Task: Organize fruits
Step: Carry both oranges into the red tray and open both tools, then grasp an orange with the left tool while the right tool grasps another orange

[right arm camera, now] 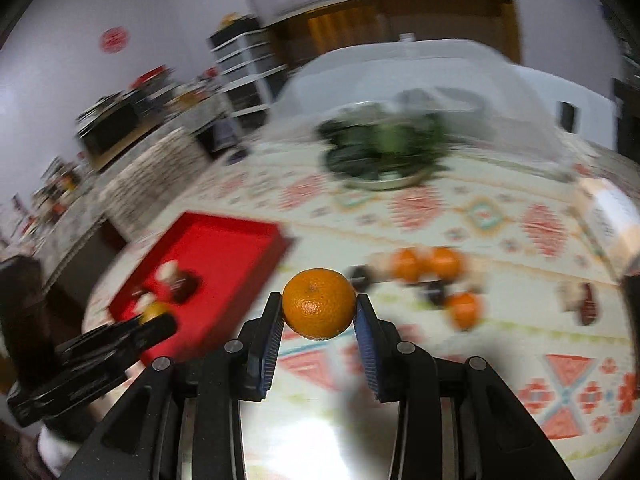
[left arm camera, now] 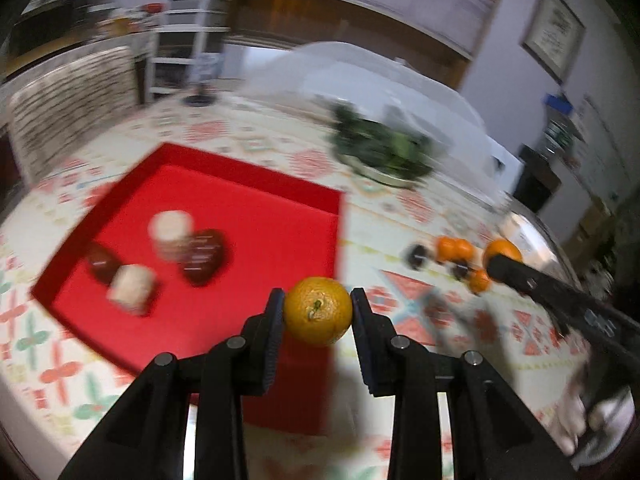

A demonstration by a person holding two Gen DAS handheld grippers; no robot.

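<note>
Red tray (left arm camera: 256, 184) lies ahead-left of left hand-held gripper (left arm camera: 318, 310), pinching orange (left arm camera: 318, 311) over tray's near-right corner. Nearer arm: left. Right hand-held gripper (right arm camera: 319, 306) pinches second orange (right arm camera: 319, 304) above table (right arm camera: 460, 216), tray (right arm camera: 224, 248) further left. Loose oranges (right arm camera: 426, 265) on table beyond.

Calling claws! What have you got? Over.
Left claw shut on an orange. Right claw shut on another orange. Red tray ahead, path clear.
</note>
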